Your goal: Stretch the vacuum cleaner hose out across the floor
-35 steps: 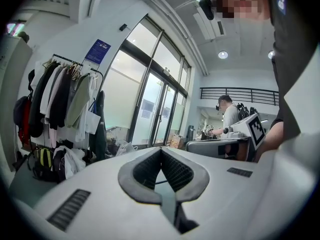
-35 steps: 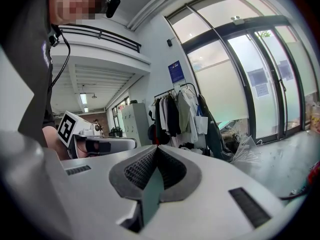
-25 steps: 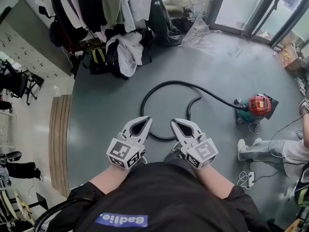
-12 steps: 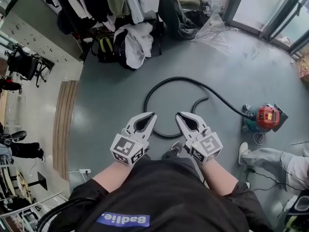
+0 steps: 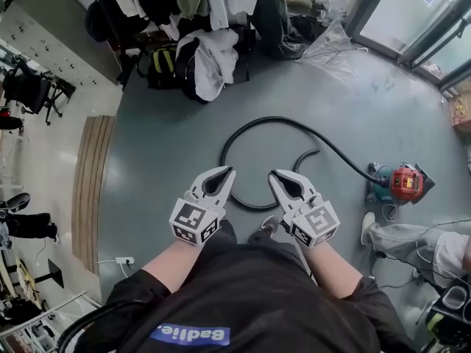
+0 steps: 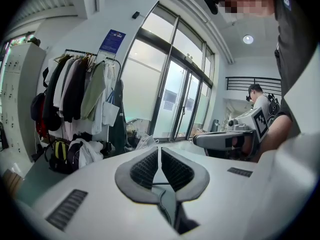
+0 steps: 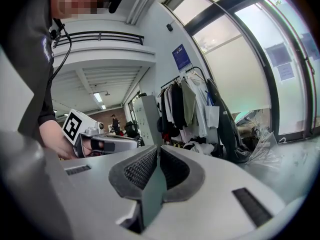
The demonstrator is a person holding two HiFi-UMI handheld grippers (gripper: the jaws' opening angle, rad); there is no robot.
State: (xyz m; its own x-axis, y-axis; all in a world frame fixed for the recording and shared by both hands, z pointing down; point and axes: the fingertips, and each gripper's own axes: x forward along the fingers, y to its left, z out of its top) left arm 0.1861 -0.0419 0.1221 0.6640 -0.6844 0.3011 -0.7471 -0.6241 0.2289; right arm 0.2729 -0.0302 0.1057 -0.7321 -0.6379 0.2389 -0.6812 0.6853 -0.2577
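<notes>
A black vacuum hose (image 5: pixel 274 121) lies in a loop on the grey floor and runs to a red and teal vacuum cleaner (image 5: pixel 401 183) at the right; its free end (image 5: pixel 312 153) curls inward. My left gripper (image 5: pixel 229 172) and right gripper (image 5: pixel 274 175) are held side by side in front of me, above the near part of the loop, both shut with nothing between the jaws. In the left gripper view the left gripper (image 6: pixel 159 150) has its pads together; the right gripper (image 7: pixel 156 149) shows the same in its own view. Neither touches the hose.
A clothes rack with coats and bags (image 5: pixel 184 20) stands at the back, next to crumpled plastic (image 5: pixel 331 39). Glass doors (image 5: pixel 412 13) are at the back right. A wooden strip (image 5: pixel 88 190) lies at the left. A person's legs (image 5: pixel 405 241) and cables (image 5: pixel 390 212) are at the right.
The view has shifted forward over the floor; the hose loop and vacuum now sit lower in the head view. Both grippers stayed shut and side by side.
</notes>
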